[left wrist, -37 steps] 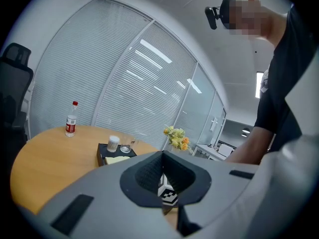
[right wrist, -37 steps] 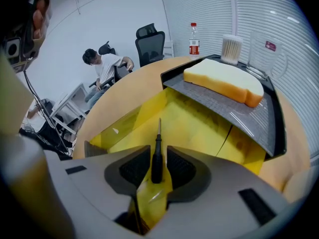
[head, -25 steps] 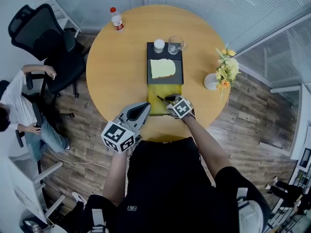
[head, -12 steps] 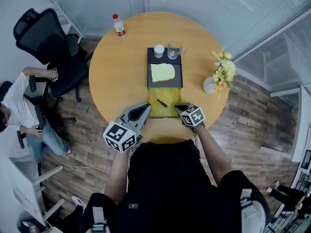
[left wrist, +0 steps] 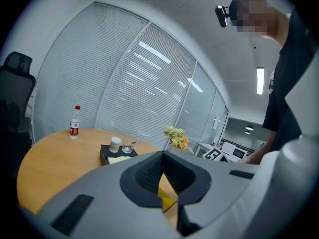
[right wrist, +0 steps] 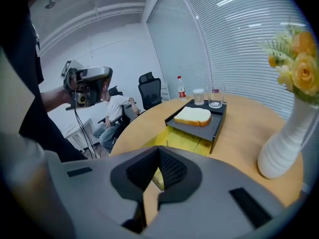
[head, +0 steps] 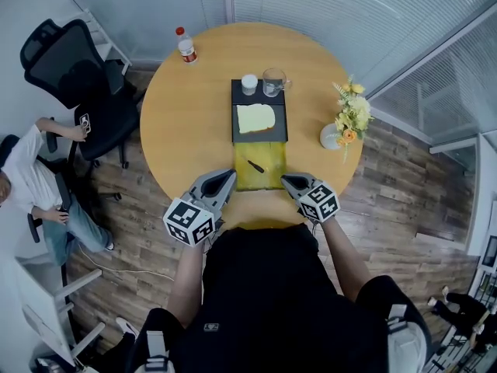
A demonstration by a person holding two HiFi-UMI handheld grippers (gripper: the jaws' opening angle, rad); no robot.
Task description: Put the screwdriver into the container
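Note:
A small black-handled screwdriver [head: 255, 166] lies inside the yellow container [head: 268, 176], which sits on the round wooden table [head: 194, 123] just in front of a black tray [head: 236, 138]. My left gripper [head: 227, 179] hangs at the table's near edge, left of the container, shut and holding nothing. My right gripper [head: 289, 181] is at the container's near right corner, also shut and holding nothing. In the right gripper view the yellow container [right wrist: 184, 143] lies just past the shut right gripper [right wrist: 158, 151]. The left gripper [left wrist: 162, 156] shows a sliver of yellow below its tips.
The black tray holds a slice of bread [head: 255, 118], a white jar [head: 248, 84] and a glass [head: 272, 82]. A bottle [head: 185, 47] stands at the far left and a flower vase [head: 345, 123] at the right. An office chair [head: 78, 68] and a seated person [head: 31, 177] are on the left.
My right gripper has drawn back from over the yellow container towards the table's near edge, leaving the screwdriver lying inside. The left gripper has barely moved.

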